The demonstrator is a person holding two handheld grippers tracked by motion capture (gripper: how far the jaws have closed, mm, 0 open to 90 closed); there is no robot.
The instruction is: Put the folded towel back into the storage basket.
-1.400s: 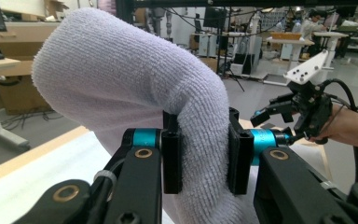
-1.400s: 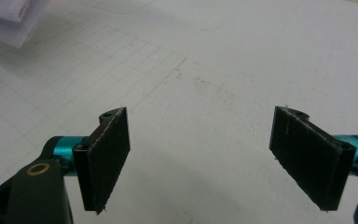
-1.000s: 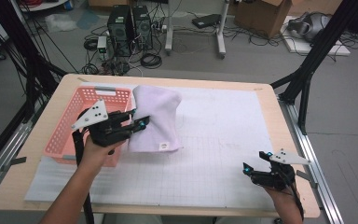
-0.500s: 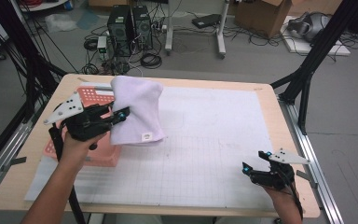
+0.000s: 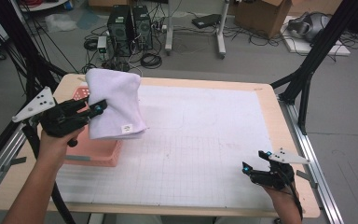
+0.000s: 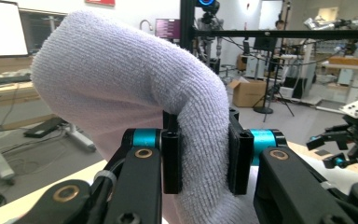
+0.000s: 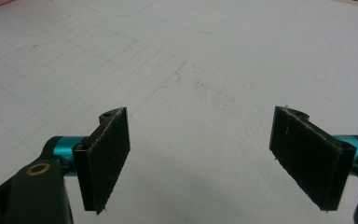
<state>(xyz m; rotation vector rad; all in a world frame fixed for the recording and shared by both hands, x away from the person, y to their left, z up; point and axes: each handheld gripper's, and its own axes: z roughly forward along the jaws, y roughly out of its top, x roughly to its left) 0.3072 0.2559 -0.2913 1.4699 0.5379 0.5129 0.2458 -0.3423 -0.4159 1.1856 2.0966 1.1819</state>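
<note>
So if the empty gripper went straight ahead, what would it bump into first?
Probably the white mat: the right gripper, jaws open, points slightly down at it, with nothing between. Depth is hard to judge.

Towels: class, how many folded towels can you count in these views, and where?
1: a white towel held in the left claw above the pink basket. Others could lie hidden in the basket.

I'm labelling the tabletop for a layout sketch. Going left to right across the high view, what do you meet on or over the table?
Left gripper → folded white terry towel clamped in it, hanging over the pink plastic basket → bare white gridded mat → right gripper, jaws open.
</note>
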